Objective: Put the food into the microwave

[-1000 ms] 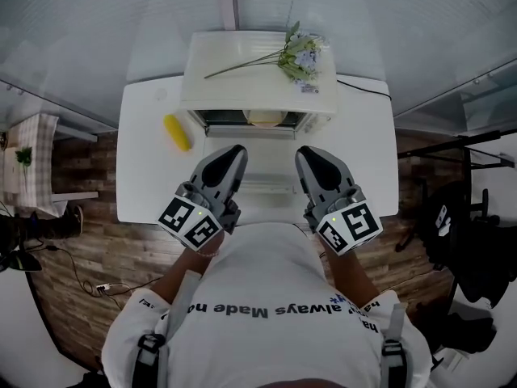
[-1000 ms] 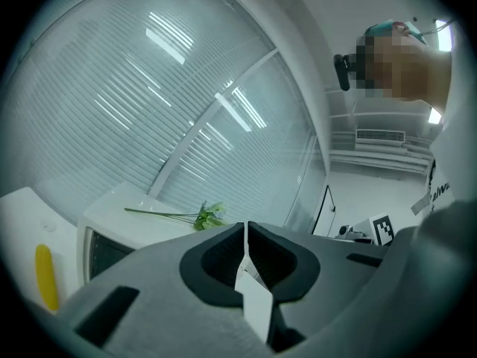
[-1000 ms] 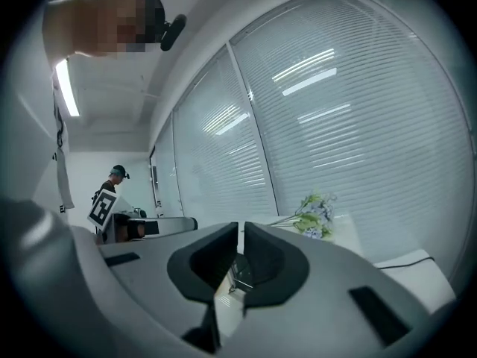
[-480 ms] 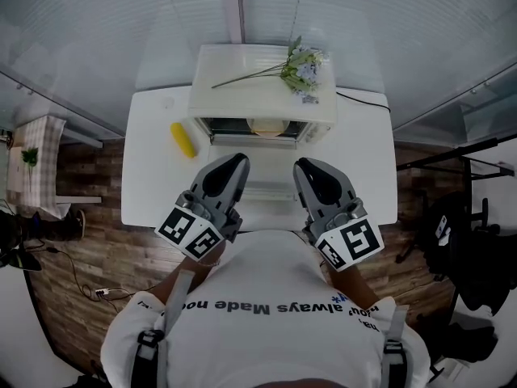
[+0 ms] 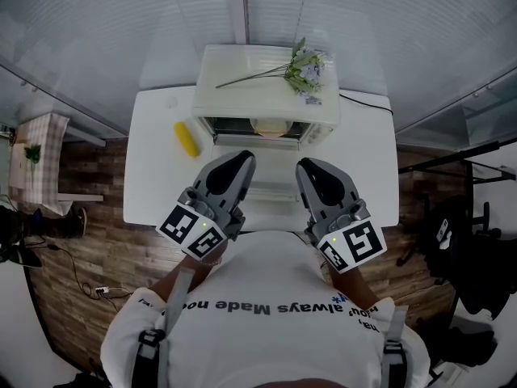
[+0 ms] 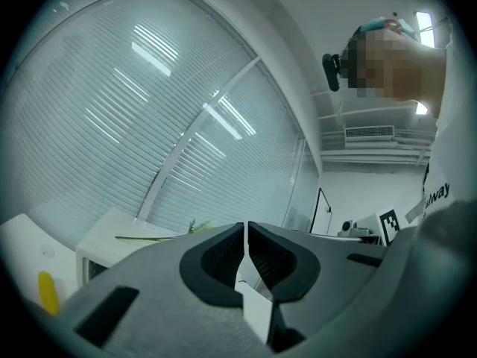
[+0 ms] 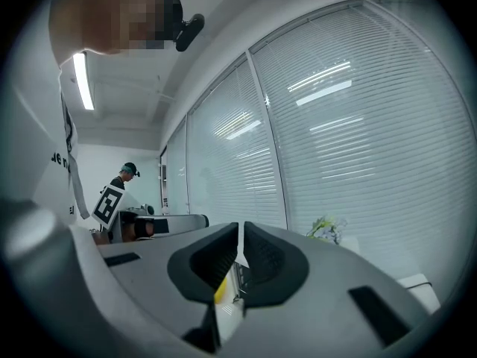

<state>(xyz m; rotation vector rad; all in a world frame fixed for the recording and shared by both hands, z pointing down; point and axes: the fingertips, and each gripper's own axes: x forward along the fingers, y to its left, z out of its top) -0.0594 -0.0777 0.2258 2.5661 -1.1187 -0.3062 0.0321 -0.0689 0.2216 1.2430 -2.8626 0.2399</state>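
Note:
A yellow corn cob [image 5: 187, 139] lies on the white table [image 5: 153, 184], left of the cream microwave [image 5: 242, 95]. The microwave's front stands open, its door [image 5: 266, 187] folded down toward me, and a pale round dish [image 5: 271, 126] sits inside. My left gripper [image 5: 240, 161] and right gripper [image 5: 305, 168] hover side by side over the door, pointing at the opening. Both are shut with nothing held. In the left gripper view, the left gripper [image 6: 246, 230] has its jaws together; the corn cob [image 6: 48, 292] shows low on the left. The right gripper [image 7: 241, 230] has its jaws together too.
A flower sprig [image 5: 303, 63] lies on top of the microwave, and a black cable [image 5: 363, 87] runs off its right side. The table's near edge is against my body. Blinds [image 5: 363, 23] cover the window behind. Another person [image 7: 123, 181] stands far off in the right gripper view.
Both grippers have risen a little together, still shut and side by side. The corn, dish and microwave have not moved.

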